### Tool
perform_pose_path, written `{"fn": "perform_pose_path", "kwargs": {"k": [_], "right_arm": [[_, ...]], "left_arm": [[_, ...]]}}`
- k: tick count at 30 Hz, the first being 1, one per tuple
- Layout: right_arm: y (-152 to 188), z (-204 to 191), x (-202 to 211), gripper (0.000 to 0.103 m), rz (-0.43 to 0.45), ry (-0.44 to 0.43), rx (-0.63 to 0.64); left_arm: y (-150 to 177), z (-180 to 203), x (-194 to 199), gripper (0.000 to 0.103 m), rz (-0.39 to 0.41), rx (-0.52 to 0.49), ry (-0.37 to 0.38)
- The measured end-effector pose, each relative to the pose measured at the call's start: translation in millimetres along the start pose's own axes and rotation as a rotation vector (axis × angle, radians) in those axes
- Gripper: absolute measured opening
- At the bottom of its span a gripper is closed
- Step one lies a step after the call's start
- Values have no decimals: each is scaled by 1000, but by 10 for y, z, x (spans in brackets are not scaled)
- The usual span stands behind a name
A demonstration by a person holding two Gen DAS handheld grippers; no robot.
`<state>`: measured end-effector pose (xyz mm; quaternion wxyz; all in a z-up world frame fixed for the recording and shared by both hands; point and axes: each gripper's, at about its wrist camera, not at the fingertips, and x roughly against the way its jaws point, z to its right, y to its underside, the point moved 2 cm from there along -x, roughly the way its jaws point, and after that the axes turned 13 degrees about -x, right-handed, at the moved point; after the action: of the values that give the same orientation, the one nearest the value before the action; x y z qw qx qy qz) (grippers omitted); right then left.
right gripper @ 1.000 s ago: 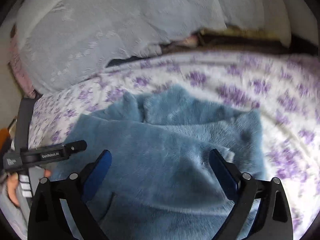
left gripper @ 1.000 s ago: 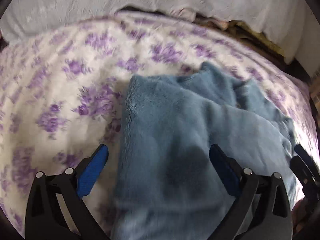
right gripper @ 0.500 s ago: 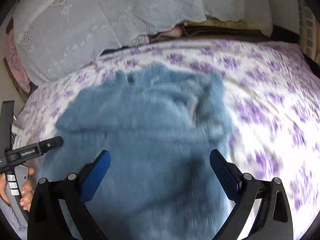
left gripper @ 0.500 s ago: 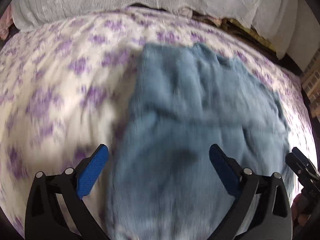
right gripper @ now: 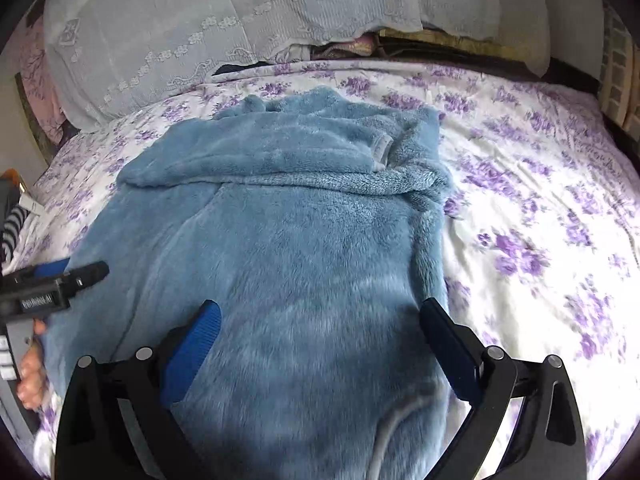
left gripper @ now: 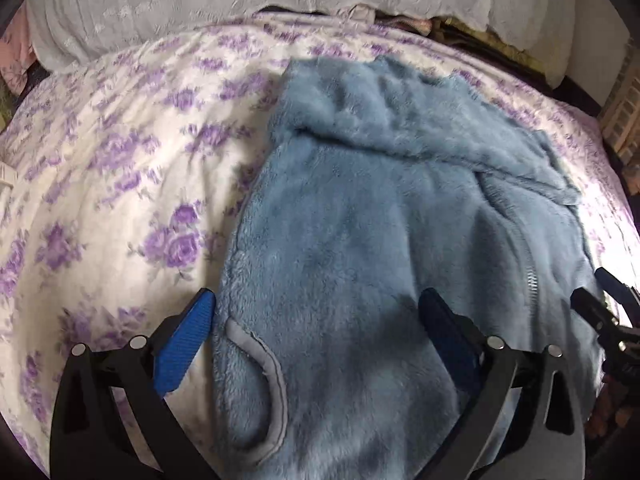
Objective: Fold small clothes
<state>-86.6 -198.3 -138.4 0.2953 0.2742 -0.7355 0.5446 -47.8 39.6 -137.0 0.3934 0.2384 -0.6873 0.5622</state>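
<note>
A fuzzy blue fleece garment (left gripper: 360,240) with a zipper and grey trim lies spread on a bed with a white and purple floral cover (left gripper: 120,184). Its sleeves are folded across the upper part. It also shows in the right wrist view (right gripper: 288,256). My left gripper (left gripper: 316,320) is open and empty, hovering over the garment's near left edge. My right gripper (right gripper: 320,324) is open and empty over the garment's near right part. The left gripper shows at the left edge of the right wrist view (right gripper: 56,284), the right gripper at the right edge of the left wrist view (left gripper: 604,312).
White lace pillows (right gripper: 224,24) lie along the head of the bed, with folded cloth stacked behind them (right gripper: 432,40). Bare floral cover (right gripper: 540,208) stretches to the right of the garment. A striped item (right gripper: 12,220) lies at the left bed edge.
Both grippers have pulled back toward the near end of the garment and stay open. More of the garment shows now, and the motion blur has settled.
</note>
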Motion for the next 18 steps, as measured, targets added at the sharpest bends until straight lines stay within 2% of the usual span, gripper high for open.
{"fn": "perform_pose_path", "kwargs": {"k": [4, 8, 13, 18], "right_arm": [[-247, -149, 75, 100, 44, -35, 38], [-583, -250, -13, 100, 66, -66, 19], [-1026, -351, -340, 100, 66, -69, -29], [-1404, -321, -934, 100, -6, -3, -100]], "left_arm": [[-309, 12, 30, 98, 26, -48, -38], [-693, -35, -30, 98, 46, -61, -68], [-1189, -116, -259, 98, 46, -27, -59], [-1586, -194, -707, 98, -2, 10, -62]]}}
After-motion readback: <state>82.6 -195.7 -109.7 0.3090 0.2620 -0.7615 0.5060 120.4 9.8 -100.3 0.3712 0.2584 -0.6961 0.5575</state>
